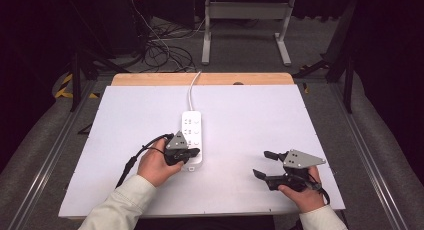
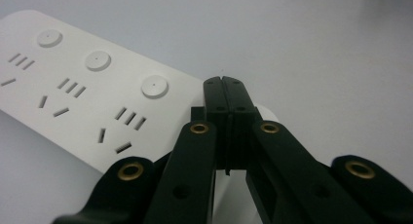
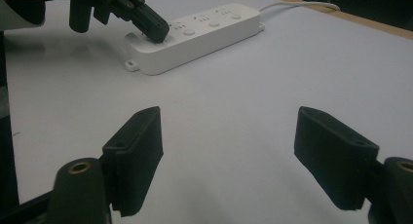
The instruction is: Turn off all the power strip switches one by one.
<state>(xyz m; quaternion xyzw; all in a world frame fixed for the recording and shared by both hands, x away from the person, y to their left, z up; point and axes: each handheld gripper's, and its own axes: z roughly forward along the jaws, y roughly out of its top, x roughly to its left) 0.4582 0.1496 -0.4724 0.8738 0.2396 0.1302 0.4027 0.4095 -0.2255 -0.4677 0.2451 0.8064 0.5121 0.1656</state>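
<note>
A white power strip [image 1: 192,132] with three round buttons and several sockets lies mid-table, its white cable [image 1: 192,88] running to the far edge. My left gripper [image 1: 194,153] is shut, jaws pressed together with nothing between them, its tip resting on the near end of the strip [image 2: 87,87]. In the left gripper view the closed tip [image 2: 225,82] sits just past the nearest button [image 2: 155,86]. My right gripper [image 1: 263,164] is open and empty, low over the bare table at the right; its own view shows wide-apart pads [image 3: 139,151] and the strip [image 3: 195,36] farther off.
The white table sheet [image 1: 250,115] has a wooden strip [image 1: 150,79] along its far edge. Beyond it are a floor with tangled cables [image 1: 160,45] and a white metal frame [image 1: 245,20]. Rails flank the table on both sides.
</note>
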